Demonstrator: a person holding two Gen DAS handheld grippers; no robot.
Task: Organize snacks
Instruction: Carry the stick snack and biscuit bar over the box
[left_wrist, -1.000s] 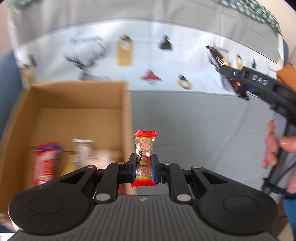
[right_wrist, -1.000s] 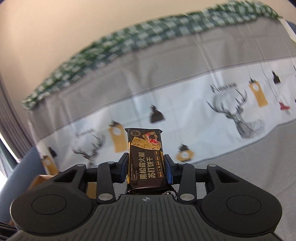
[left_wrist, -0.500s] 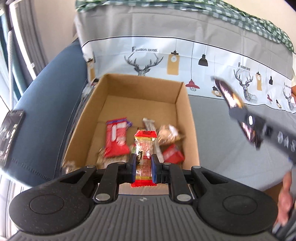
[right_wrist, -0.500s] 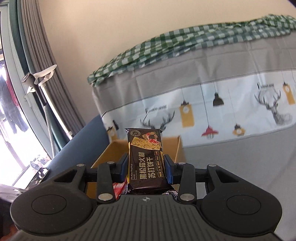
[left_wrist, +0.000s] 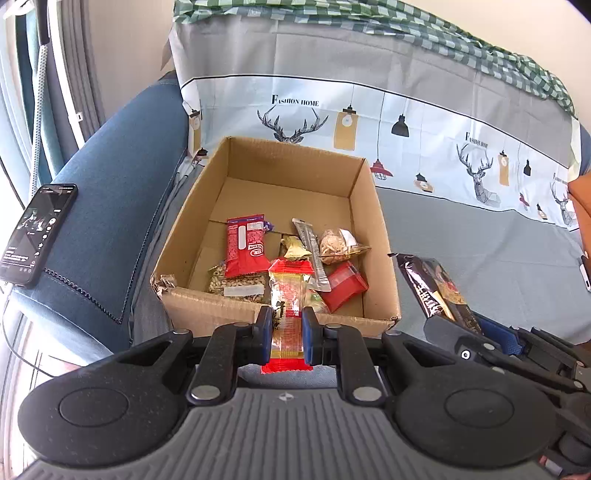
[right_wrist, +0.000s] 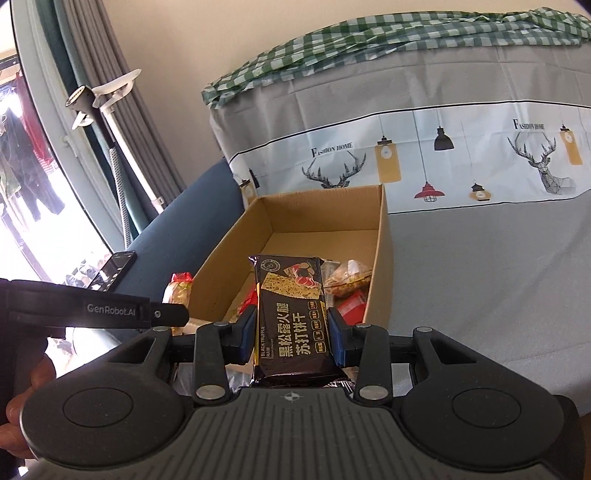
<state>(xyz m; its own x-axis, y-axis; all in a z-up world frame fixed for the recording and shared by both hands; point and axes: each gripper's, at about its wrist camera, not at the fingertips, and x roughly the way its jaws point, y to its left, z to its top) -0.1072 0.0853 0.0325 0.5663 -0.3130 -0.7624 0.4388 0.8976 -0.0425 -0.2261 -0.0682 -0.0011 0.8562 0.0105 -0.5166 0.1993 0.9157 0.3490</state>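
Note:
My left gripper (left_wrist: 287, 325) is shut on a small clear snack bar with red ends (left_wrist: 289, 295), held upright just above the near wall of an open cardboard box (left_wrist: 376, 236). My right gripper (right_wrist: 291, 332) is shut on a black cracker packet (right_wrist: 290, 306) that stands upright before the same box (right_wrist: 382, 258). In the left wrist view that black packet (left_wrist: 436, 286) hangs right of the box's near right corner. Several snacks lie in the box, among them a red packet (left_wrist: 245, 245). From the right wrist view, the left gripper's arm (right_wrist: 110, 310) and its snack (right_wrist: 179, 291) show at left.
The box sits on a sofa seat under a grey cover (left_wrist: 480, 243) printed with deer and lamps. A dark phone (left_wrist: 37, 232) lies on the blue armrest at left. A checked green cloth (right_wrist: 369, 51) tops the backrest. Curtains and a window (right_wrist: 33, 184) stand at far left.
Both grippers have swung left with their snacks. The box, off to the left a second ago, now lies straight ahead of both, and the black packet has come down beside its right corner.

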